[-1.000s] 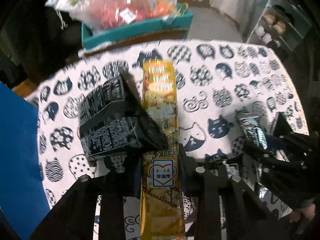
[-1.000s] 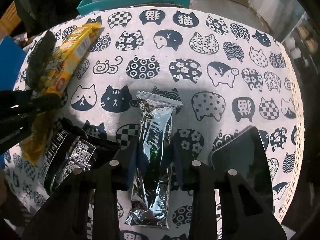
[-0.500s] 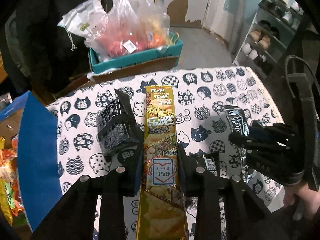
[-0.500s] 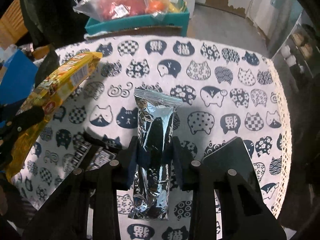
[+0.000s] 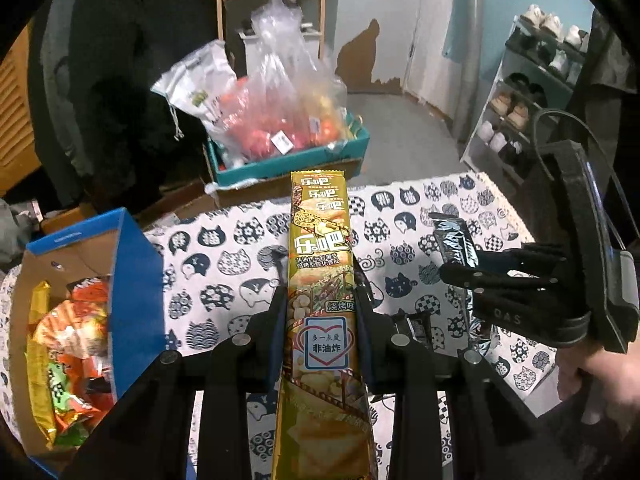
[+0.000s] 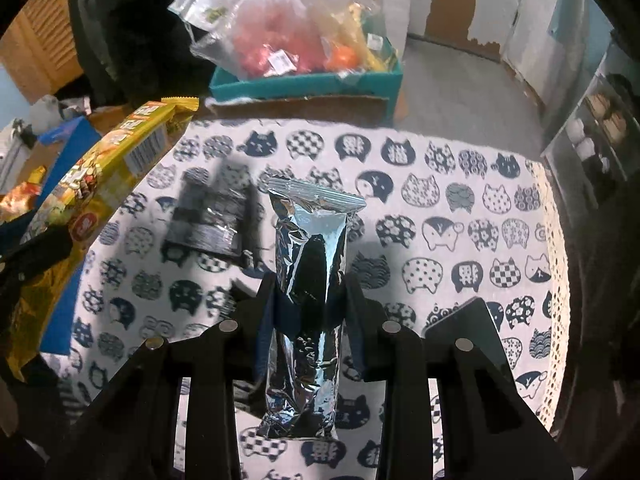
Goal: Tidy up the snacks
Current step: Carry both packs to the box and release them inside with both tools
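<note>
The left gripper (image 5: pixel 320 304) is clenched on a long yellow snack pack (image 5: pixel 322 280), held up above the cat-print tablecloth (image 5: pixel 224 272). The right gripper (image 6: pixel 310 292) grasps a silver foil pack (image 6: pixel 310 264), also lifted off the cloth. A dark pack (image 6: pixel 212 220) lies on the cloth (blurred in the right view). At the left stands an open blue box (image 5: pixel 132 280) with bright snacks (image 5: pixel 72 344) inside. Beyond the table, a teal box (image 5: pixel 288 160) carries clear bags (image 5: pixel 280 92).
</note>
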